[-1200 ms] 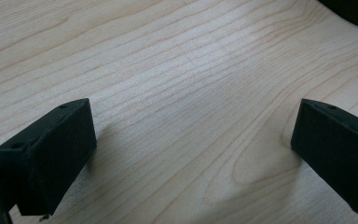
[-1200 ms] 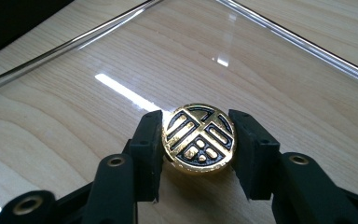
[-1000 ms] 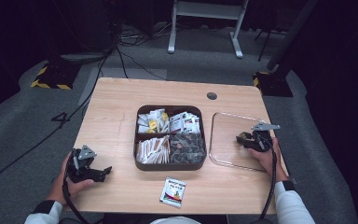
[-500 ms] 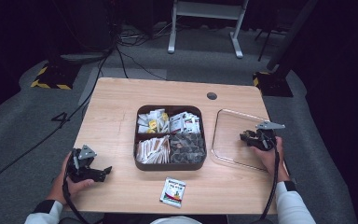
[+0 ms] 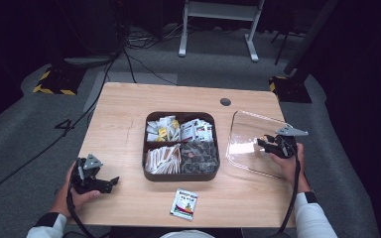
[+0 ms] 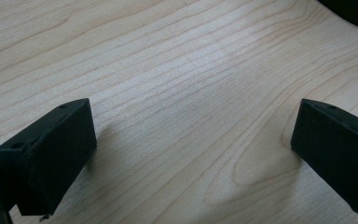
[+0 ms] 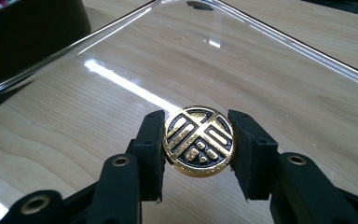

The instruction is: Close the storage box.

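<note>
The right tool (image 7: pixel 198 148) grips the gold knob (image 7: pixel 199 141) of the clear lid (image 5: pixel 250 140), which lies flat on the surface (image 5: pixel 129 109) right of the box (image 5: pixel 181 174), knob up. The left tool (image 6: pixel 191 154) hangs open over bare wood.

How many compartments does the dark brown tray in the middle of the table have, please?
4. The dark brown rounded-square tray holds a far-left compartment and far-right one with small packets, a near-left one with pale sachets and a near-right one with dark items.

Black two-jaw claws (image 5: pixel 263 142), trailing cables, white sleeves (image 5: pixel 310 218).
</note>
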`<state>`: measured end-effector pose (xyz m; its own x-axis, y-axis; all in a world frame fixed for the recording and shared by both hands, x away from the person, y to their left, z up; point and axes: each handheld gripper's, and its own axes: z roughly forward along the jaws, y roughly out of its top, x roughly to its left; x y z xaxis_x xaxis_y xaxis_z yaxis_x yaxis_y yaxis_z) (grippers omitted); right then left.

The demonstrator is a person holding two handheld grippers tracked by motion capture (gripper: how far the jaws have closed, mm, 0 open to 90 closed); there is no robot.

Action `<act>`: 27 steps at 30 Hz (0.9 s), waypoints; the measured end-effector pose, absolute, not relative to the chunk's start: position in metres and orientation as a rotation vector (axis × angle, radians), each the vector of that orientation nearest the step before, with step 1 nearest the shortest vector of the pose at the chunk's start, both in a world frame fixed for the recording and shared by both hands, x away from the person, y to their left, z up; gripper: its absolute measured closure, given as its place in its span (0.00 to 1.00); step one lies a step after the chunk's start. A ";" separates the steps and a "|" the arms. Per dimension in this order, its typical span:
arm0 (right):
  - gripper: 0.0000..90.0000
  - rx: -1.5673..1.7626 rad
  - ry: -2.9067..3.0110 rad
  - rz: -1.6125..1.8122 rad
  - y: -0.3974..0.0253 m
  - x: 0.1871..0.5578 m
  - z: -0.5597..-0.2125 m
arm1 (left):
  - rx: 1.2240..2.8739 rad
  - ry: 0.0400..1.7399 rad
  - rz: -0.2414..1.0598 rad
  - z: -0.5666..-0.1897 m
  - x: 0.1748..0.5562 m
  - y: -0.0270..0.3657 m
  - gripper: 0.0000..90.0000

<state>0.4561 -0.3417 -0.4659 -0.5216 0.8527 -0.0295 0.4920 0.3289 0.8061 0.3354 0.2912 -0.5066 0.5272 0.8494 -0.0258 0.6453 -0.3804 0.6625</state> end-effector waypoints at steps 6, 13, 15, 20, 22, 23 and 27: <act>0.66 1.158 2.144 1.098 -0.337 0.453 -0.456 | 2.147 1.208 0.426 -0.507 0.335 0.291 0.00; 0.66 1.137 2.148 1.097 -0.331 0.452 -0.449 | 2.146 1.208 0.427 -0.507 0.335 0.291 0.00; 0.66 1.137 2.146 1.103 -0.329 0.453 -0.447 | 2.146 1.209 0.426 -0.507 0.335 0.291 0.00; 0.66 1.124 2.137 1.121 -0.324 0.453 -0.439 | 2.146 1.208 0.426 -0.507 0.335 0.291 0.00; 0.66 1.120 2.135 1.123 -0.322 0.453 -0.437 | 2.146 1.208 0.426 -0.507 0.335 0.291 0.00; 0.66 1.116 2.133 1.123 -0.320 0.453 -0.436 | 2.148 1.208 0.426 -0.507 0.335 0.291 0.00; 0.66 1.103 2.139 1.125 -0.314 0.453 -0.432 | 2.148 1.207 0.426 -0.507 0.335 0.291 0.00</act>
<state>0.4529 -0.3145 -0.4320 -0.5596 0.8276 -0.0443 0.4325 0.3372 0.8362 0.3353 0.2913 -0.5065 0.5276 0.8491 -0.0248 0.6452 -0.3816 0.6618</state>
